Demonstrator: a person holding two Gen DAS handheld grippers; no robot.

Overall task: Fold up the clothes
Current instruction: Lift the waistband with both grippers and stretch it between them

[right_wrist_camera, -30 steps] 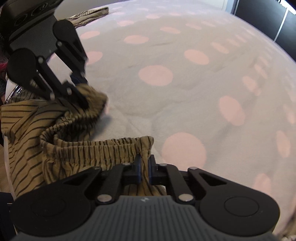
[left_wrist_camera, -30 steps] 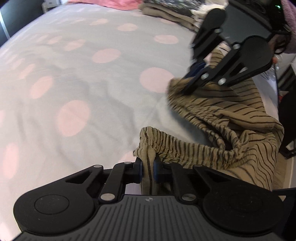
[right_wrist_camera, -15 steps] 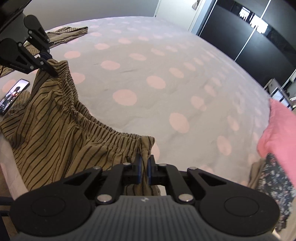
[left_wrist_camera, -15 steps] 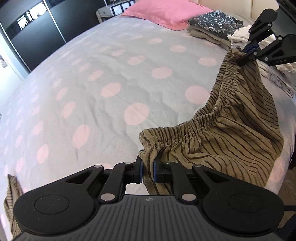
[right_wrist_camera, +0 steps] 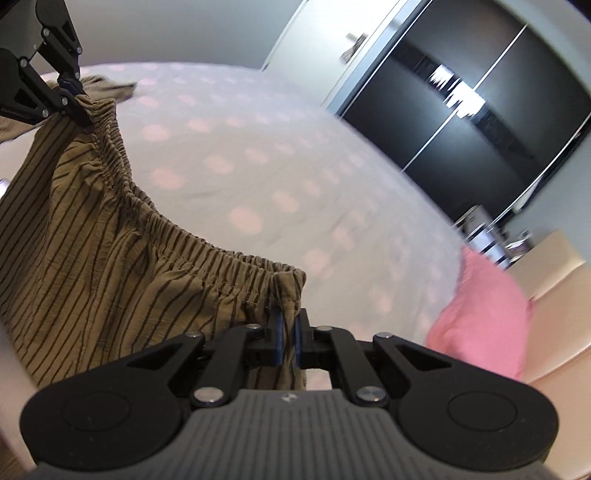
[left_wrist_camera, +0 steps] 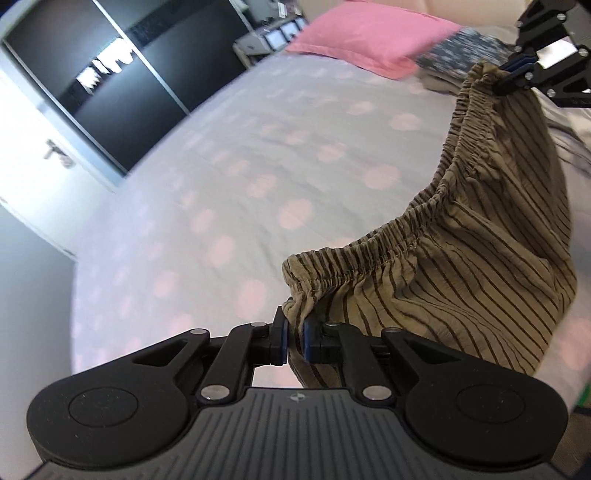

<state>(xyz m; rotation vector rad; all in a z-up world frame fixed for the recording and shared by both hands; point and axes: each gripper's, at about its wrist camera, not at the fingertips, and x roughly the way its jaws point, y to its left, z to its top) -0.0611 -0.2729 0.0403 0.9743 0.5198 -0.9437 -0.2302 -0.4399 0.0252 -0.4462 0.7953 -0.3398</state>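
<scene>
A brown garment with thin dark stripes and an elastic waistband [left_wrist_camera: 461, 251] hangs in the air above the bed, stretched between both grippers. My left gripper [left_wrist_camera: 294, 334] is shut on one end of the waistband. My right gripper [right_wrist_camera: 287, 331] is shut on the other end of the waistband [right_wrist_camera: 110, 229]. The right gripper shows in the left wrist view [left_wrist_camera: 517, 75] at the top right, and the left gripper shows in the right wrist view [right_wrist_camera: 70, 86] at the top left. The garment's lower part hangs out of sight.
The bed has a grey cover with pink dots [left_wrist_camera: 258, 155]. A pink pillow [left_wrist_camera: 369, 33] and a pile of folded clothes [left_wrist_camera: 461, 48] lie at its head. Another striped brown piece [right_wrist_camera: 110, 86] lies at the far end. Dark wardrobe doors [right_wrist_camera: 461, 103] stand beyond.
Both grippers have lifted the garment off the bed and moved apart, so the waistband is pulled out much wider and higher than a second ago.
</scene>
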